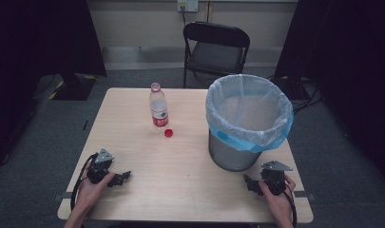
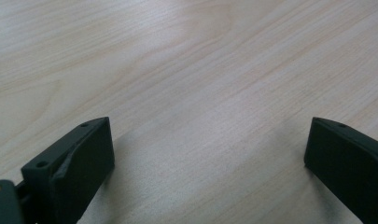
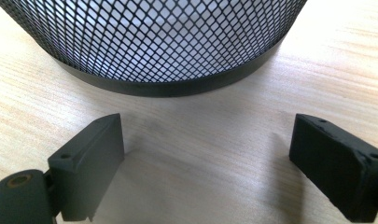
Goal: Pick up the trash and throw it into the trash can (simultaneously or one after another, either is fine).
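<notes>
A clear plastic bottle (image 1: 158,106) with a red label stands uncapped at the back middle of the wooden table (image 1: 180,161). Its red cap (image 1: 168,133) lies on the table just in front of it. A black mesh bin (image 1: 245,121) lined with a blue and white bag stands on the right. My left gripper (image 1: 122,178) rests near the front left edge, open, with bare wood between its jaws (image 2: 210,149). My right gripper (image 1: 249,184) sits at the front right, open and empty (image 3: 207,149), facing the mesh bin's base (image 3: 168,51) close ahead.
A black folding chair (image 1: 216,47) stands behind the table. Dark curtains hang at both sides, and cables lie on the floor at the right. Bare wood lies between the two grippers.
</notes>
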Action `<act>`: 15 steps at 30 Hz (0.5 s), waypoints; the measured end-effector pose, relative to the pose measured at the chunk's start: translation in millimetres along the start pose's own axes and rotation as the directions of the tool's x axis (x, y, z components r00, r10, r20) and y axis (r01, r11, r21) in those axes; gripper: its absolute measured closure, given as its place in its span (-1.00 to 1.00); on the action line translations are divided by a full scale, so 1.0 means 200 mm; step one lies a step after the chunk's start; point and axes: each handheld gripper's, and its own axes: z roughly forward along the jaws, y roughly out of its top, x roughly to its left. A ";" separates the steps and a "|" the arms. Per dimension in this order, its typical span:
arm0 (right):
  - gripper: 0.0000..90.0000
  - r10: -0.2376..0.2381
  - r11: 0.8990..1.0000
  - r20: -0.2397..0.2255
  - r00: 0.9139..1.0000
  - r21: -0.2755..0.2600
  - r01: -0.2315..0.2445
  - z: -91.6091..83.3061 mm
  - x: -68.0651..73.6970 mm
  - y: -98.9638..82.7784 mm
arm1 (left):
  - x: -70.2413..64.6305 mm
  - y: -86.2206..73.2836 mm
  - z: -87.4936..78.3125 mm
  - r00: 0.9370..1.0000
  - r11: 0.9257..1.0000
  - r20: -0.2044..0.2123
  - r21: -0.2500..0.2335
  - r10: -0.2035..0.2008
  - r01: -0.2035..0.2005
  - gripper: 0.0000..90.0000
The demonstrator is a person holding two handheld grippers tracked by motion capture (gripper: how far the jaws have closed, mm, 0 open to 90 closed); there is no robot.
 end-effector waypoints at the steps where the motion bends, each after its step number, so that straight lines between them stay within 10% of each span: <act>1: -0.79 0.000 1.000 0.000 1.000 0.000 0.000 0.00 0.00 0.00 | 0.00 0.00 0.00 1.000 1.000 -0.004 -0.003 -0.004 0.004 -0.94; 15: -0.79 -0.009 1.000 -0.007 1.000 0.000 0.009 0.00 -0.01 0.00 | -0.02 0.04 -0.04 0.999 0.999 0.036 -0.041 -0.006 0.007 -0.64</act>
